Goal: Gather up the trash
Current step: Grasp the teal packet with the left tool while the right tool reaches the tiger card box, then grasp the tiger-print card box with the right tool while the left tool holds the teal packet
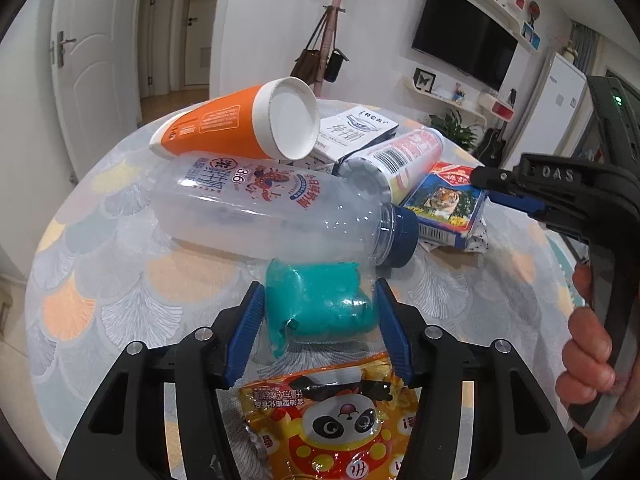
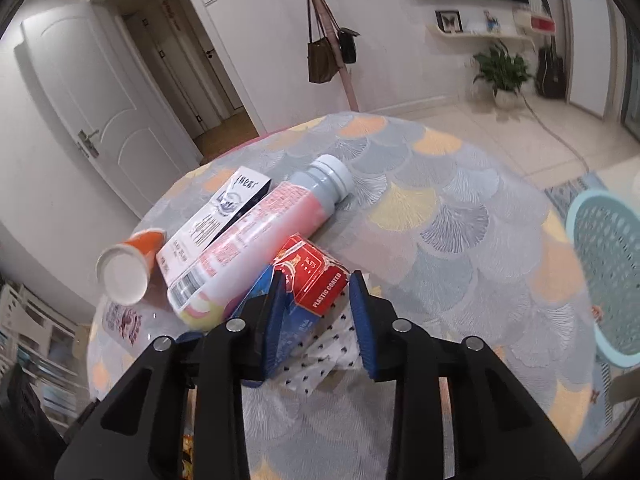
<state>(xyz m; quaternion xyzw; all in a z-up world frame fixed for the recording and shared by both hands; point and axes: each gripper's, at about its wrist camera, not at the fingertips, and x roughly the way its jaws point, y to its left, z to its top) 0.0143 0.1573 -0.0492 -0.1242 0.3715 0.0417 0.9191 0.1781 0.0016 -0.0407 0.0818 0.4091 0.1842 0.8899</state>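
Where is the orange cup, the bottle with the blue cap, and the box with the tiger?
orange cup (image 1: 208, 124), left wrist view, on its orange side.
bottle with the blue cap (image 1: 260, 208), left wrist view, on its clear body.
tiger box (image 1: 444, 200), left wrist view, on the tiger picture.

Clear glossy plastic bottle, dark blue ribbed cap. Matt paper cup, orange and white. Crinkled shiny foil wrapper, near. Glossy printed card box, marked plastic coated. Smooth pink-labelled bottle, grey plastic cap. Patterned tablecloth, softly matt. Perforated plastic basket, far right.
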